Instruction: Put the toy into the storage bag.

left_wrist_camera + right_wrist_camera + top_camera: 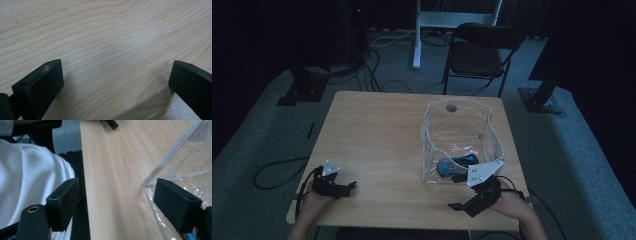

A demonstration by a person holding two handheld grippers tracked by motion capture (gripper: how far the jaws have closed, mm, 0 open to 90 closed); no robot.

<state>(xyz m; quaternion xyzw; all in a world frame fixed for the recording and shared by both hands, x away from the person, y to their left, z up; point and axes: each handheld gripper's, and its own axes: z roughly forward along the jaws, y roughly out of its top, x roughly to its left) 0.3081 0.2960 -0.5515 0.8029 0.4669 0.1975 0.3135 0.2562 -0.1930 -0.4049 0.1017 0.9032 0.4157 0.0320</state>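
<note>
A clear plastic bag (pixel 460 131) with white edging stands open on the right half of the wooden table (pixel 377 135). A blue and black object (pixel 455 165) lies on its bottom. My right gripper (pixel 454 192) hovers at the bag's near corner by the table's front edge, jaws open and empty. In the right gripper view, that gripper (pixel 117 187) straddles the table edge, with the bag (pixel 185 162) beside its right-hand jaw. My left gripper (pixel 349 188) rests open at the front left. Bare wood shows between the jaws of the left gripper (pixel 116 67).
A dark chair (pixel 479 52) and a white desk leg (pixel 416 35) stand beyond the table. Cables (pixel 277 172) lie on the grey carpet. The person's white shirt (pixel 32 172) is close to the table's front edge. The table's left half is bare wood.
</note>
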